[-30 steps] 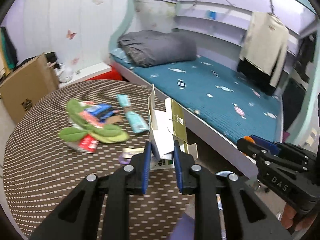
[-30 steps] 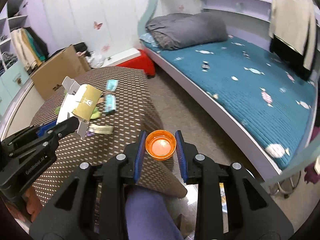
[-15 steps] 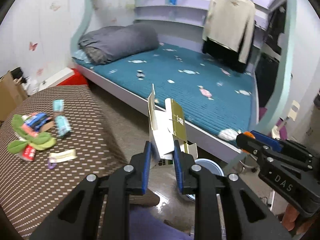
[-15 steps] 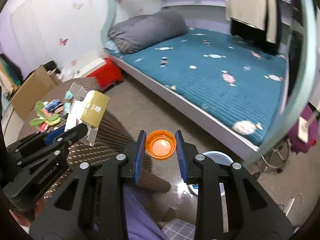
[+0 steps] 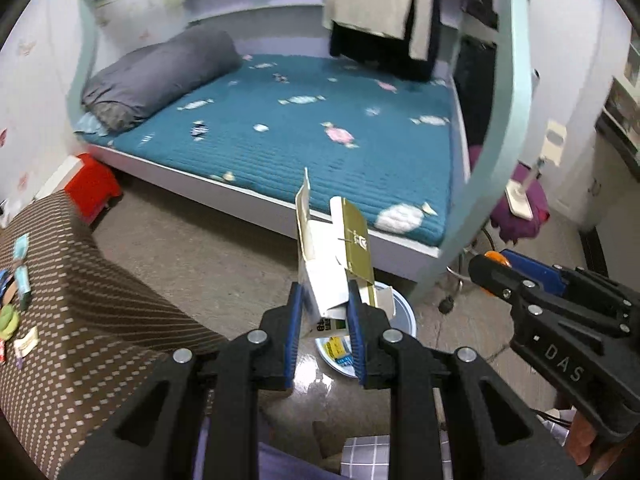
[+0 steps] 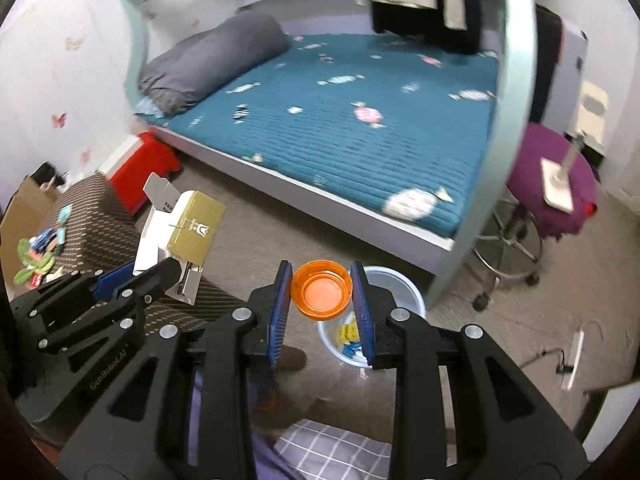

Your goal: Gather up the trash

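My left gripper (image 5: 323,308) is shut on an opened white and gold carton (image 5: 334,258), held upright above a light blue bin (image 5: 402,316) on the floor. The carton also shows in the right wrist view (image 6: 180,232). My right gripper (image 6: 322,292) is shut on an orange plastic lid (image 6: 321,293), held just left of and above the bin (image 6: 394,280), which holds some wrappers. In the left wrist view the right gripper (image 5: 492,268) is to the right of the carton. More wrappers and green leaf-shaped trash (image 6: 34,254) lie on the brown dotted table (image 5: 88,320) at left.
A bed with a teal cover (image 5: 320,140) and its pale green post (image 5: 496,160) stand behind the bin. A stool with a purple cushion (image 6: 552,184) is at right. A red box (image 5: 92,188) sits by the bed. A power strip (image 6: 572,360) lies on the floor.
Both grippers have swung right, away from the table, and now hang over the floor by the bin. The carton and lid remain gripped.
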`<state>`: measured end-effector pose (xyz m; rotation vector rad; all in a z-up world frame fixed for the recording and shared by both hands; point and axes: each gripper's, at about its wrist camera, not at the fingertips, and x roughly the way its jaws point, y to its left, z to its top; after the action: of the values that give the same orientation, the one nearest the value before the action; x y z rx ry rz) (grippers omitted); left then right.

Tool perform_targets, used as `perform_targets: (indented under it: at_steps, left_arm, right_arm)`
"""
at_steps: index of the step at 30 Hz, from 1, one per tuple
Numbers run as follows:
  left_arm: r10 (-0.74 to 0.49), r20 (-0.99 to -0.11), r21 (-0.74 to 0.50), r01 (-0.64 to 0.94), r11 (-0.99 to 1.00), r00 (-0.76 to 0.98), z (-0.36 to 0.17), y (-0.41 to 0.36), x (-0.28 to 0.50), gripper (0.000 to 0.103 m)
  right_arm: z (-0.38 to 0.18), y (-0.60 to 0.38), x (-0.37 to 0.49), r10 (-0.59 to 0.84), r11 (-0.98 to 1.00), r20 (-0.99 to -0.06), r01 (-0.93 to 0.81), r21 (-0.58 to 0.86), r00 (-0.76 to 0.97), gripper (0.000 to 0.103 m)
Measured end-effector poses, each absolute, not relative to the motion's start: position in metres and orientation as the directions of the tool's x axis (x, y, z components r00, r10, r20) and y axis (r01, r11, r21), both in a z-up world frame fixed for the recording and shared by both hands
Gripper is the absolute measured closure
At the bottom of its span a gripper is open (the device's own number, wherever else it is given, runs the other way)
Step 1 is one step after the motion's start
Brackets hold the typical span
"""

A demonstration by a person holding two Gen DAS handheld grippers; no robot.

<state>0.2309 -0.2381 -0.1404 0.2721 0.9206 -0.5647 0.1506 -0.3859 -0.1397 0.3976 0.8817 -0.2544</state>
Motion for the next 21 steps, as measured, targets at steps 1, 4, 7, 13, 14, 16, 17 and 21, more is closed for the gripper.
perform_targets:
  at_steps: [1, 4, 7, 13, 14, 16, 17, 21]
  left_arm:
    - [-0.344, -0.816, -0.015, 0.578, 0.816, 0.465, -0.143, -0.245, 0.230, 0.082]
    - [-0.347, -0.830, -0.012, 0.609, 0.793, 0.436, -0.154, -0.266, 0.227, 0.082]
    - [-0.349, -0.830, -0.008, 0.617, 0.787, 0.435, -0.162, -0.284, 0.229, 0.063]
    - [-0.350, -0.841, -0.021, 0.623, 0.782, 0.412, -0.173, -0.294, 0.241, 0.031]
    - [-0.342, -0.845, -0.017, 0.618, 0.786, 0.412, -0.176, -0.293, 0.243, 0.031]
    - [-0.330, -0.853, -0.020, 0.606, 0.795, 0.404, -0.181, -0.288, 0.247, 0.031]
    - [-0.324, -0.856, -0.021, 0.600, 0.800, 0.402, -0.183, -0.286, 0.249, 0.031]
    - [-0.304, -0.865, -0.020, 0.576, 0.817, 0.400, -0.186, -0.270, 0.255, 0.031]
  right_arm:
    - [-0.142, -0.391, 0.149, -0.058, 0.892, -0.792, 0.388, 0.232, 0.608, 0.073]
    - [-0.153, -0.408, 0.141, -0.068, 0.868, -0.800, 0.431, 0.248, 0.596, 0.073]
    - [-0.161, -0.421, 0.134, -0.073, 0.851, -0.809, 0.460, 0.254, 0.583, 0.073]
    - [-0.171, -0.436, 0.129, -0.088, 0.832, -0.823, 0.496, 0.248, 0.560, 0.073]
    - [-0.173, -0.436, 0.130, -0.087, 0.832, -0.826, 0.497, 0.247, 0.557, 0.073]
    - [-0.176, -0.435, 0.136, -0.077, 0.836, -0.831, 0.490, 0.247, 0.550, 0.073]
    - [-0.178, -0.433, 0.138, -0.074, 0.840, -0.834, 0.485, 0.244, 0.548, 0.073]
    - [-0.181, -0.421, 0.156, -0.060, 0.866, -0.841, 0.447, 0.224, 0.537, 0.073]
